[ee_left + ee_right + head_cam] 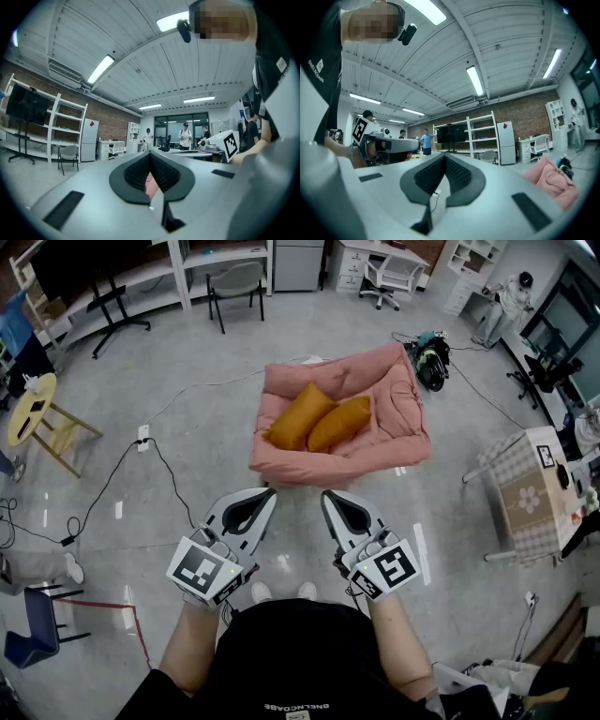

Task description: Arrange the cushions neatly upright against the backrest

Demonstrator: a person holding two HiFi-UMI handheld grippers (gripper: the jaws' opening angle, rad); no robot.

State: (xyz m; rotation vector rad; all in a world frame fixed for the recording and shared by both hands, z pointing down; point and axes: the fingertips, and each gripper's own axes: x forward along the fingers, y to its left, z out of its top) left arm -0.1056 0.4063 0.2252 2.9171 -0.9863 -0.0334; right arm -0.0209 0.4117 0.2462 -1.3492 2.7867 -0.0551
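The two mustard-orange fabric cushions (pixel 300 416) lie flat side by side on the seat of the pink padded floor sofa (pixel 403 418), long axes slanting toward its backrest, straight ahead of our left gripper (pixel 271 492) and right gripper (pixel 325 494), both equally near its front edge, jaws together and empty.

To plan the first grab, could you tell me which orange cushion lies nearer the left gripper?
The left-hand cushion in the head view, near the pink sofa's left edge; the other cushion lies beside it on the right.
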